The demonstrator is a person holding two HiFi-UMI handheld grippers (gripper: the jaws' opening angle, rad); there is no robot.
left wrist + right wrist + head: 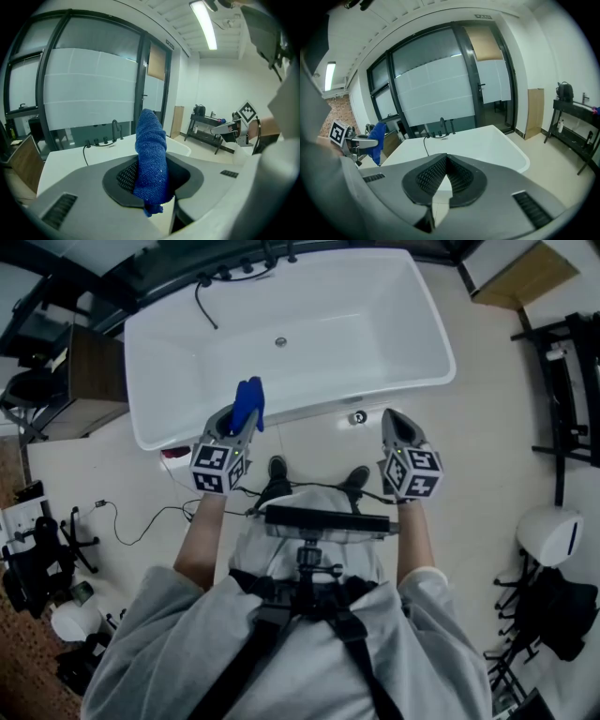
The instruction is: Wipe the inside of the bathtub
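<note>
The white bathtub (pixel 439 345) stands on the floor just ahead of my feet, with a drain (pixel 279 341) in its bottom. My left gripper (pixel 244 420) hovers at the tub's near rim, shut on a blue cloth (pixel 248 401) that sticks up from between the jaws. In the left gripper view the cloth (pixel 151 157) fills the gap of the left gripper (pixel 153 174), with the tub (pixel 89 157) behind it. My right gripper (pixel 396 420) is held level with the left one, short of the near rim, shut and empty. In the right gripper view, the right gripper (pixel 446 165) has its pads meeting at the tips.
Black taps (pixel 246 268) and a black hose (pixel 204 301) sit on the tub's far rim. A small round fitting (pixel 358 417) lies on the floor by the near rim. Cables (pixel 141 521) trail at left. A black rack (pixel 567 390) and white stool (pixel 551 532) stand at right.
</note>
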